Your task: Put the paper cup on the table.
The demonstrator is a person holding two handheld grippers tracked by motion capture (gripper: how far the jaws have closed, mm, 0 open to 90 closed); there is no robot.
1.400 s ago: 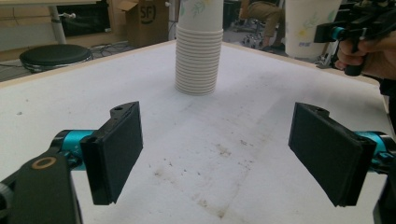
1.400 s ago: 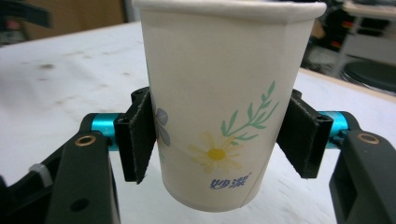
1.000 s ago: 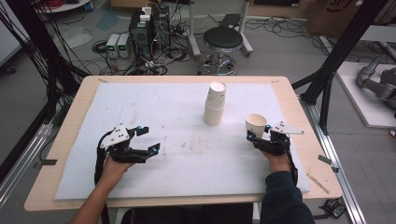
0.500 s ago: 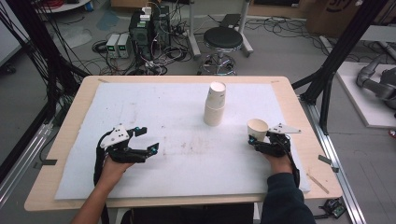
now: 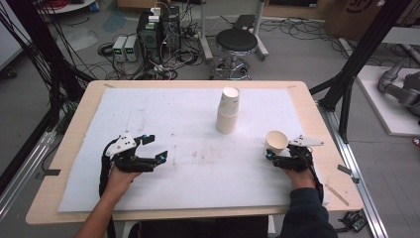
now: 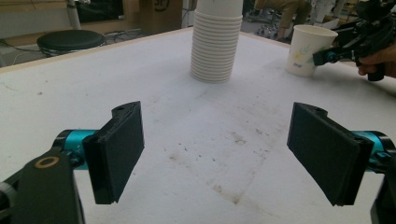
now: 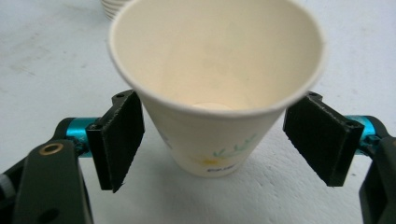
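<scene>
Right gripper view shows the cup (image 7: 217,88) standing upright on the white mat between the right gripper (image 7: 222,140)'s jaws, which have just been opening: both pads now stand clear of the cup's wall, with a gap on each side. The step in hand looks like setting the cup down near the desk's right edge. To finish it well, the gripper should back straight away along its own line, level and slow, so neither pad clips the thin paper wall and tips the cup.

In the high view the cup (image 5: 276,143) sits well apart from the stack (image 5: 228,110), which stands toward the desk's far edge. The left gripper (image 5: 148,151) rests near the left edge with its jaws wide and nothing between them. The left gripper view adds the stack's many nested rims (image 6: 216,42) and the printed side of the cup (image 6: 308,49).
</scene>
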